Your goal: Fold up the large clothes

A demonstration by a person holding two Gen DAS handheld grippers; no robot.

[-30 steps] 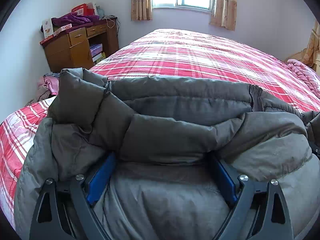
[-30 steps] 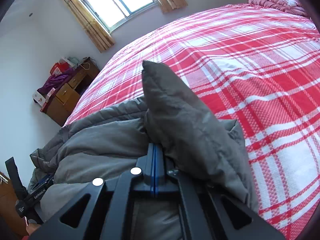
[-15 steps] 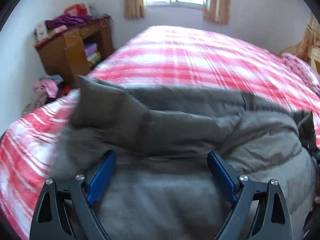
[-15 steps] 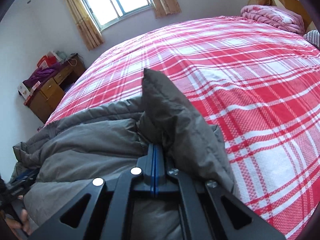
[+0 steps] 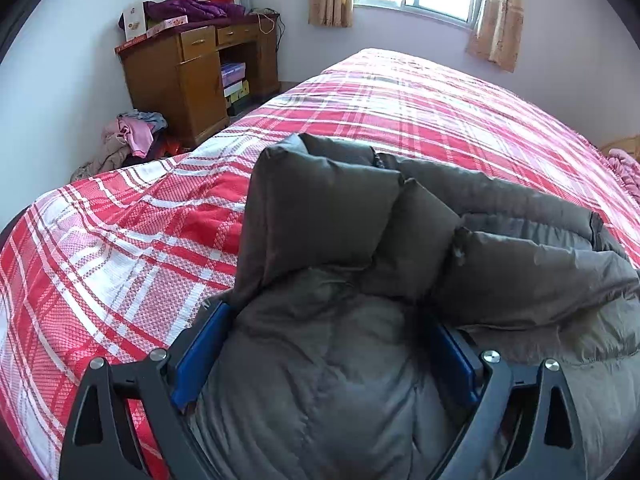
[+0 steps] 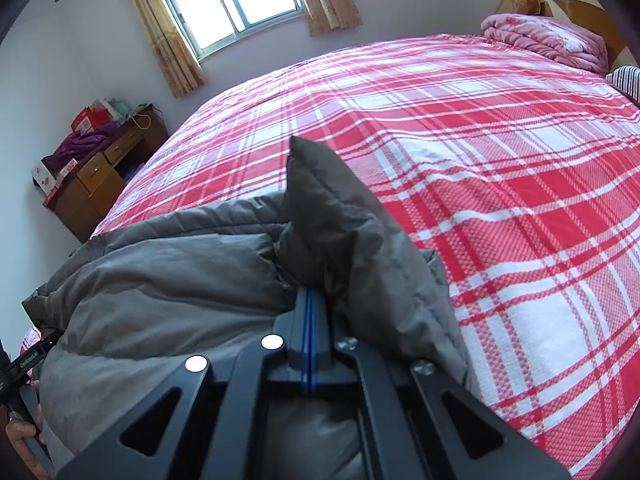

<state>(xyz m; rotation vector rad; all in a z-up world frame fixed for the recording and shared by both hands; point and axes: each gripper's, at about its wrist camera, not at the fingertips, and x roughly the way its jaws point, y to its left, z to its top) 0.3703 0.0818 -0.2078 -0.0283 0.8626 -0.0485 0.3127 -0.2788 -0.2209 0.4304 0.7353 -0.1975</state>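
Note:
A large grey puffer jacket [image 5: 400, 240] lies bunched on the red plaid bed [image 5: 140, 248]; it also shows in the right wrist view [image 6: 168, 272]. My left gripper [image 5: 326, 340] is open, its blue pads wide apart with the jacket's padded fabric bulging between them. My right gripper [image 6: 308, 308] is shut on a fold of the jacket [image 6: 340, 232], which stands up over the pads. The left gripper's body shows at the far left edge of the right wrist view [image 6: 28, 360].
The bed [image 6: 500, 184] stretches far ahead and right. A wooden desk [image 5: 192, 76] with piled things stands by the far-left wall, clothes [image 5: 132, 132] on the floor beside it. A pink blanket [image 6: 544, 40] lies at the bed's far right corner.
The left gripper has swung left along the jacket's edge, so more bedspread shows on its left. The right gripper stays shut on its fold, and its view has turned slightly.

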